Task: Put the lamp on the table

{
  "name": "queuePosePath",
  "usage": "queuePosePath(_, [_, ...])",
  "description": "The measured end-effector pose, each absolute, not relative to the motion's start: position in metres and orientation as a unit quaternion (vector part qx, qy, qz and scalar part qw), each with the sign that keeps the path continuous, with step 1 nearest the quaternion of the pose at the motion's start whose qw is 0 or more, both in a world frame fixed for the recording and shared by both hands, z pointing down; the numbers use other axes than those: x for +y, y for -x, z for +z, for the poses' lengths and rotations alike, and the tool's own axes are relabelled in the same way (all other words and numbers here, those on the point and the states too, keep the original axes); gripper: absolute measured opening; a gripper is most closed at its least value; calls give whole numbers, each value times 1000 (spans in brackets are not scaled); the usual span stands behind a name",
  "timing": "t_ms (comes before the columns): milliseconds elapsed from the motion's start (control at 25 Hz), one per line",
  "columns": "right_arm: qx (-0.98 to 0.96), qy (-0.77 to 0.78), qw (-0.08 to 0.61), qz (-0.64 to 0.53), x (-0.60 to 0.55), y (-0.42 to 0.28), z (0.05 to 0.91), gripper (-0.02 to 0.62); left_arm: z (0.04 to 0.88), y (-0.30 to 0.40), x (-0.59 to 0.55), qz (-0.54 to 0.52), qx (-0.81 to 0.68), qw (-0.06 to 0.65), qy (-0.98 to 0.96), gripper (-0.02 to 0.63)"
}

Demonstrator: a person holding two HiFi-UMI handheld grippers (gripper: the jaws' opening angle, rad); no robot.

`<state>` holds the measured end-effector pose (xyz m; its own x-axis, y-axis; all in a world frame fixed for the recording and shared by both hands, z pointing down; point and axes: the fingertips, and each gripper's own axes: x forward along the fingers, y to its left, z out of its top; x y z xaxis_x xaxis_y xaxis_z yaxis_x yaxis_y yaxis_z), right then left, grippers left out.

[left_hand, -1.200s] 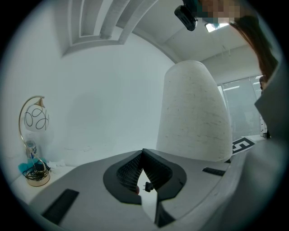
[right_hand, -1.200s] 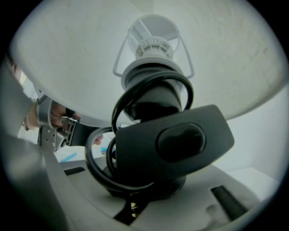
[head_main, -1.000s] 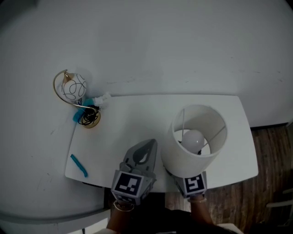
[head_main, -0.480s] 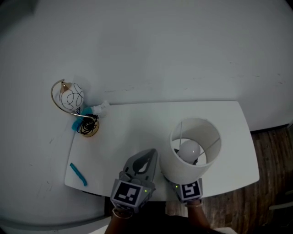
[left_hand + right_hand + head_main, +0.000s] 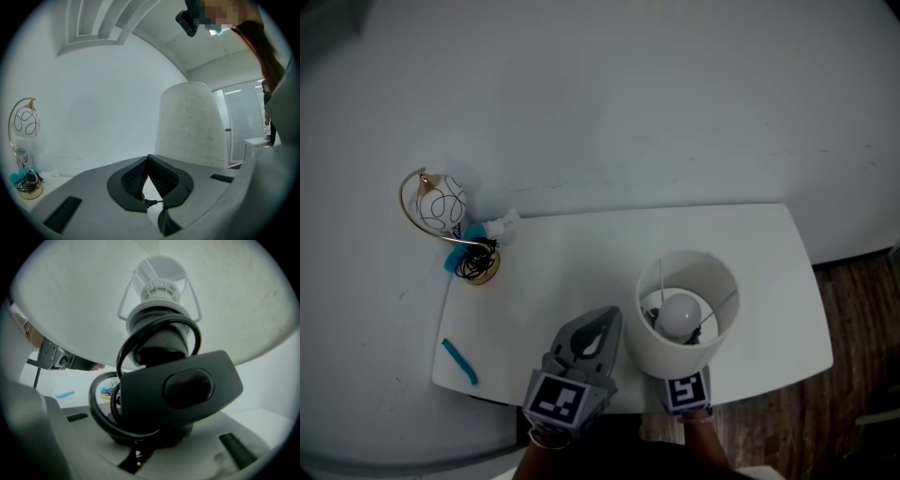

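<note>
Black switch (image 5: 180,392) on lamp (image 5: 225,301), right gripper view only

The table (image 5: 581,244) stands against the wall (image 5: 628,94), which is on its far side. The lamp (image 5: 654,349) is over the near right part of the table. Its bulb (image 5: 680,314) sits inside the shade (image 5: 727,281). The right gripper (image 5: 140,448) is on the near side of the lamp, low under the shade, with the lamp's bottom part between its jaws. The left gripper (image 5: 602,321) is just left of the lamp, over the near edge of the table. A small round lamp (image 5: 441,200) is at the far left corner, with a coil of cord (image 5: 478,258) right beside it. A little strip (image 5: 461,361) lies by the near left corner. The floor (image 5: 862,309) is to the right of the table.
</note>
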<state>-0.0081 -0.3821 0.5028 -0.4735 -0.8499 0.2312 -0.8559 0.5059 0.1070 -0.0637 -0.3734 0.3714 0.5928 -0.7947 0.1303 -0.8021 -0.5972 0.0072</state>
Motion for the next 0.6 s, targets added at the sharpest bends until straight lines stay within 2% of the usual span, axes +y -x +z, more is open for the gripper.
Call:
queuePosePath(440, [-856,-503,116,20,-379,4,514,23,375,61,-367,64,-438,35,-896,-6])
queuePosePath(600, [-859,-503,87,-26,-386,7,500,25,376,62,-364,64,-434,35,-898,-6])
